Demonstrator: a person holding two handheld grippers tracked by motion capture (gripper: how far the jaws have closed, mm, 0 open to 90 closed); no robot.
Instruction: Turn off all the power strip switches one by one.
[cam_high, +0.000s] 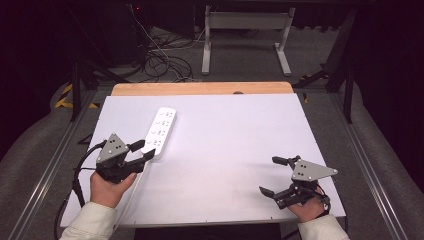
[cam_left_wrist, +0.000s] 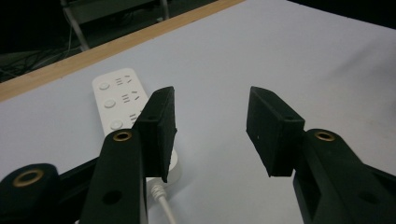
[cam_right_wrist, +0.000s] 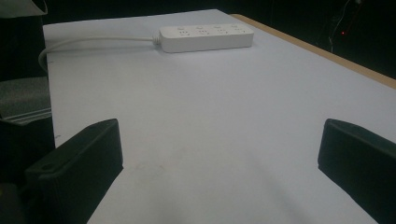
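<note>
1. A white tabletop (cam_high: 235, 150) carries a single object: a white power strip (cam_high: 160, 132), lying in the left half of the surface in the high view, its long axis running from about 7 o'clock at the near end to 1 o'clock at the far end.

2. The strip's cord (cam_left_wrist: 161, 198) leaves from its near end, the end closest to the person, and trails back toward the tabletop's near-left edge.

3. The left tool (cam_high: 142, 151) sits right at that near end, its jaws parted to a middling width with nothing between them. In the left gripper view the strip lies at about 11 o'clock of the gap, partly behind the left-hand jaw rather than inside it.

4. The right tool (cam_high: 274, 176) rests well apart, near the tabletop's near-right corner, jaws spread wide and empty; from its own view the strip lies far off at 12 o'clock.

5. The left hand is plainly the nearer; closing on the strip would likely call for shifting the left tool toward 11 o'clock to straddle its narrow width.
</note>
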